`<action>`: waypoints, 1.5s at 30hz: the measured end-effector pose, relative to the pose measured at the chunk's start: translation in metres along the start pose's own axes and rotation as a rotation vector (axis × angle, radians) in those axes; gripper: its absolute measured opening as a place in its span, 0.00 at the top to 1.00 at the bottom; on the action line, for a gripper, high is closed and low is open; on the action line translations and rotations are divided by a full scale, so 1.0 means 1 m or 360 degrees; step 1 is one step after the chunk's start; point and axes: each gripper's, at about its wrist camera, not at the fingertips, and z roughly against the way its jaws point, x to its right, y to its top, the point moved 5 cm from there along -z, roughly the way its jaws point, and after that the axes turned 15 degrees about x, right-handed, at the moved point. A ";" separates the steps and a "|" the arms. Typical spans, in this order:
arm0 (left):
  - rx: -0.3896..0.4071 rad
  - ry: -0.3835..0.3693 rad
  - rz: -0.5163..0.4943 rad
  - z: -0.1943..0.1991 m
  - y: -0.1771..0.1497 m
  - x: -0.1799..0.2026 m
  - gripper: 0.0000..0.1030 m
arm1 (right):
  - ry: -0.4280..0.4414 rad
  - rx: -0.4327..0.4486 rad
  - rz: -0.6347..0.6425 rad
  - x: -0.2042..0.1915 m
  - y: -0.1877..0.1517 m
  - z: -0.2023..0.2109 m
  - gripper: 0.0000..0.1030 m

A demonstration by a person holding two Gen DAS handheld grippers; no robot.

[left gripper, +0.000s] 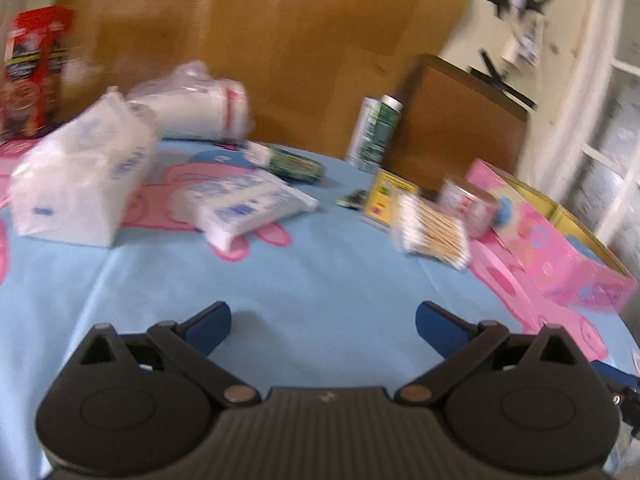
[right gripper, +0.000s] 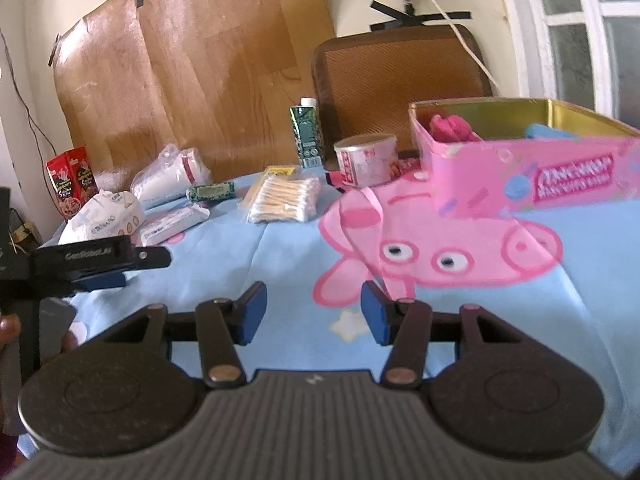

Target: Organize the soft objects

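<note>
My left gripper (left gripper: 323, 322) is open and empty above the blue tablecloth (left gripper: 320, 264). Ahead of it lie a large white tissue pack (left gripper: 80, 184), a flat tissue packet (left gripper: 244, 204), a white roll in plastic (left gripper: 192, 100) and a bag of cotton swabs (left gripper: 432, 232). My right gripper (right gripper: 314, 312) is open and empty over the cloth. The pink box (right gripper: 528, 176) stands at its right and holds a pink soft item (right gripper: 450, 126) and a blue one (right gripper: 552, 132). The left gripper (right gripper: 100, 260) shows at the left of the right wrist view.
A green carton (right gripper: 307, 136), a white tub (right gripper: 366, 160), a green packet (right gripper: 212, 191), a yellow packet (left gripper: 390, 196) and a red snack box (right gripper: 74, 180) stand at the back. A brown chair back (right gripper: 400, 80) and a wooden board (right gripper: 192, 80) rise behind the table.
</note>
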 end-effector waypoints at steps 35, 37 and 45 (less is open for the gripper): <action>-0.0238 -0.0598 -0.0101 -0.006 -0.008 0.112 0.28 | 0.0200 -0.0123 0.0062 0.030 -0.014 0.006 0.39; -0.0324 -0.0590 -0.0159 -0.020 -0.020 0.126 0.32 | 0.0201 -0.0129 0.0150 0.024 -0.020 -0.002 0.39; -0.0255 -0.0744 -0.0204 -0.028 0.001 0.181 0.44 | 0.0148 0.0133 0.0254 0.035 0.017 -0.007 0.62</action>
